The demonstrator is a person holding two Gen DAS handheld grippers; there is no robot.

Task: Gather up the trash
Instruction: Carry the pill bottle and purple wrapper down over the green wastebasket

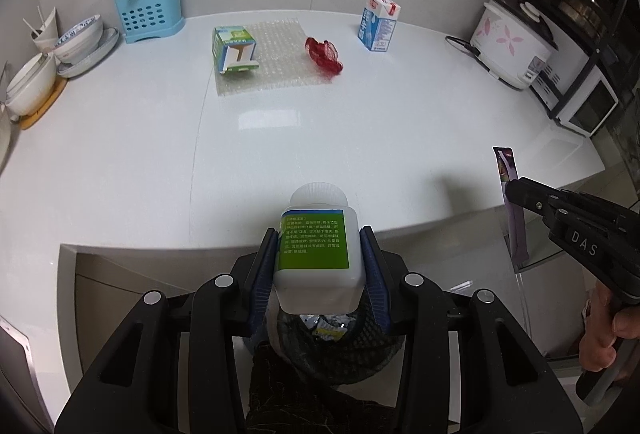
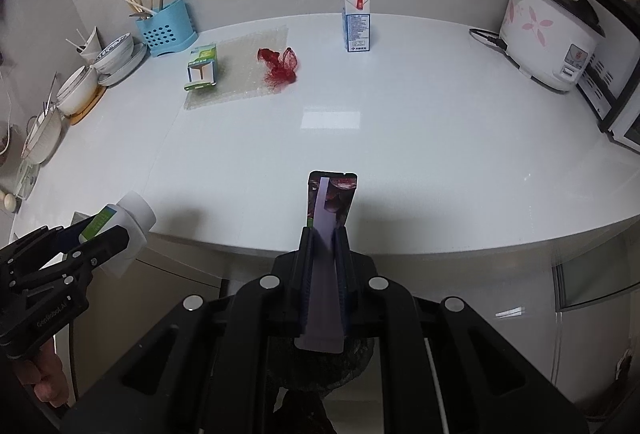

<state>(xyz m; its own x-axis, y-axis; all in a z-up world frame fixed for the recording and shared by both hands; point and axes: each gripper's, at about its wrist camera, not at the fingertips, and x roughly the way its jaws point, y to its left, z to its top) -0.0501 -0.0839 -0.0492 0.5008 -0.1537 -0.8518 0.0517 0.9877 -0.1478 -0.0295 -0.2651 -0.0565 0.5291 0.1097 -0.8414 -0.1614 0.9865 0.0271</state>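
Both grippers hang just off the counter's (image 1: 320, 138) near edge, each with a piece of trash in it. The left gripper (image 1: 318, 254) is clamped on a white bottle (image 1: 316, 250) with a green label, its blue pads (image 1: 264, 266) pressing the bottle's two sides and the cap pointing toward the counter. Right below it sits a dark mesh bin (image 1: 348, 346) with crumpled foil inside. The right gripper (image 2: 324, 258) has its jaws nearly together, pinched on a flat purple sachet (image 2: 326, 234) that stands up between them, its torn top over the near edge. A hand (image 1: 604, 330) shows at the right gripper's handle.

Back on the counter, toward the far edge, a sheet of bubble wrap (image 1: 276, 62) lies flat. A small green carton (image 1: 234, 50) lies on its left part, open end facing forward, and a red net (image 1: 324, 56) is crumpled on its right side. A milk carton (image 1: 378, 22) stands upright farther right, near the far edge. A blue rack (image 1: 148, 14) with chopsticks sits in the far left corner beside stacked bowls (image 1: 76, 42). A rice cooker (image 1: 512, 42) stands at the right edge.
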